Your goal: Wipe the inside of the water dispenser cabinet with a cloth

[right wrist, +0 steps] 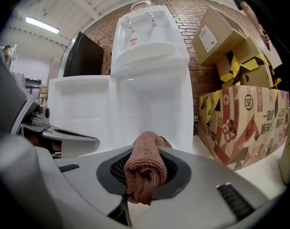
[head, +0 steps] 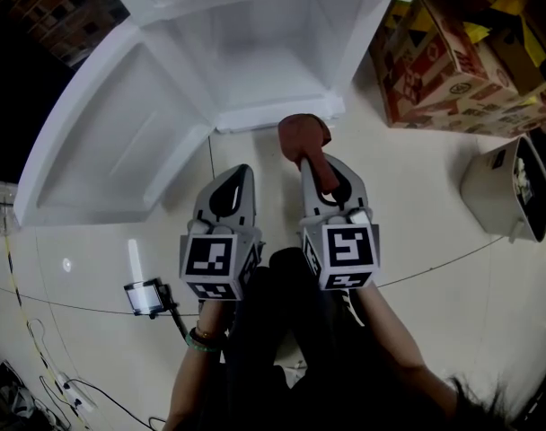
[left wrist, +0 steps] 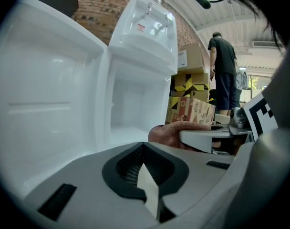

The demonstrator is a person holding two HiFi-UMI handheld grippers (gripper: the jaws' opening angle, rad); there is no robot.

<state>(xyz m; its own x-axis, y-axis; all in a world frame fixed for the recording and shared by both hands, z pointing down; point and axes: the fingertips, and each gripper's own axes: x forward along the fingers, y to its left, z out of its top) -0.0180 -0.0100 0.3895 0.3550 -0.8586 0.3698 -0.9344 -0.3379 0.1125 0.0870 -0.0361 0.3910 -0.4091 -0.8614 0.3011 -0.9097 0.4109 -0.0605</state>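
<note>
The right gripper (head: 314, 158) clamped the rolled cloth (head: 303, 136), its length aimed far into the cabinet (head: 266, 36); the left gripper (head: 235, 174), closed and empty, sat nearer.

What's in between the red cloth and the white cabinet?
Nothing stands there. In the head view the cloth, clamped in the right gripper, hangs just before the front lip of the cabinet, over bare floor tile.
</note>
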